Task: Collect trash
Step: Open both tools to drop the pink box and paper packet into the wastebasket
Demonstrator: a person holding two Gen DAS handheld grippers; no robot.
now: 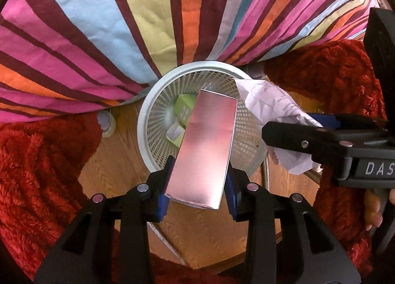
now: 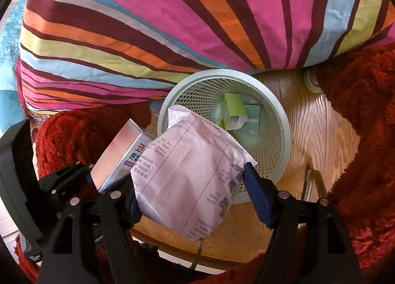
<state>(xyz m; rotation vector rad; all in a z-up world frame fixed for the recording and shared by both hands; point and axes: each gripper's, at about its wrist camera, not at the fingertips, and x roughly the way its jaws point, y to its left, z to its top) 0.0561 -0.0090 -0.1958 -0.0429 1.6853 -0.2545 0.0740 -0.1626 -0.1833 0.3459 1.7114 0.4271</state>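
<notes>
Left tongs (image 1: pixel 198 180): pinching a shiny pink box (image 1: pixel 206 148) by its long sides, bottom centre of the left wrist view; the box's far end reaches over the basket's opening.
Right tongs (image 2: pixel 192 185): clamped on a crumpled white printed packet (image 2: pixel 190 172), lower centre of the right wrist view; the packet's top overlaps the basket's near rim.
Basket (image 1: pixel 158 101): pale, round, mesh-walled, standing on a wooden floor (image 1: pixel 116 160) at the centre of both views.
Inside the basket: a green carton (image 2: pixel 233 108) and a paler teal one (image 2: pixel 251 121) beside it.
Striped fabric (image 1: pixel 123 24): fills the upper half of each view, its edge touching the basket's far rim.
Red shaggy rug (image 1: pixel 37 160): lies at left and right of the floor.
Clear tape roll (image 1: pixel 106 123): on the floor left of the basket, at the rug's edge.
</notes>
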